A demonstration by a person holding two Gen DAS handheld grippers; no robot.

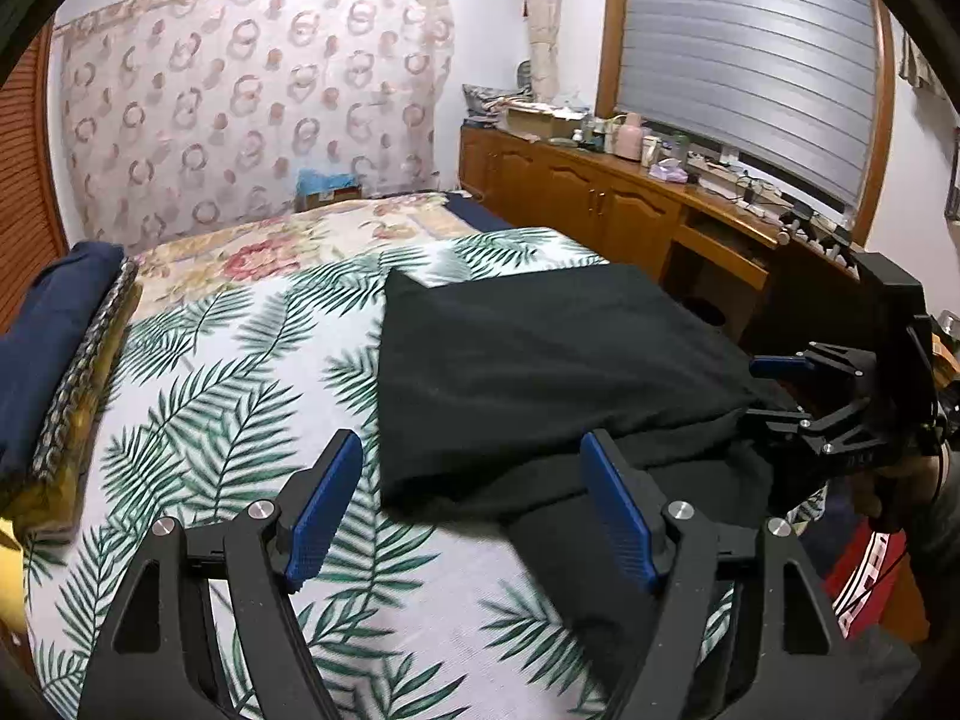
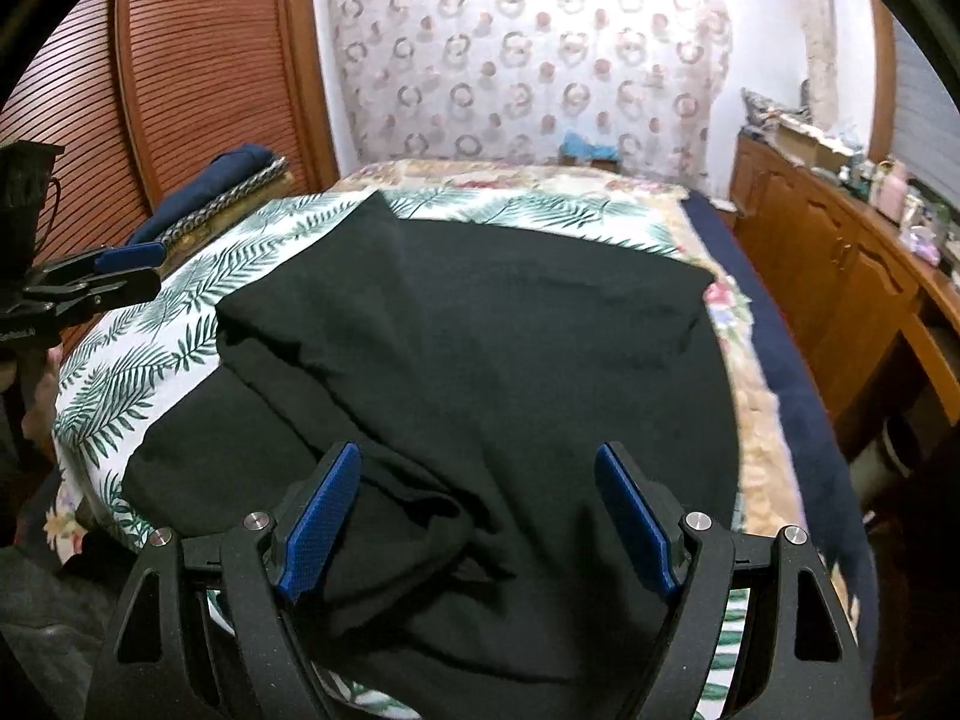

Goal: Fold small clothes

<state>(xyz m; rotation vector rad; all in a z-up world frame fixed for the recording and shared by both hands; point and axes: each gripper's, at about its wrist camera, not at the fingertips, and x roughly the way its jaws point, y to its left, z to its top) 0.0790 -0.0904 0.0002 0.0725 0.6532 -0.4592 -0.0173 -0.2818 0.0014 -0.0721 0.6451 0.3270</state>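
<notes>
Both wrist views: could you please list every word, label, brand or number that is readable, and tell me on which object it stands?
No text can be read in either view.
Left gripper: small pale lettering on its body near the picture's left edge, too small and blurred to read.
Bottles and boxes on the wooden counter: any labels too small to read.
Black garment: no print or tag visible.
Leaf-pattern sheet: pattern only.
</notes>
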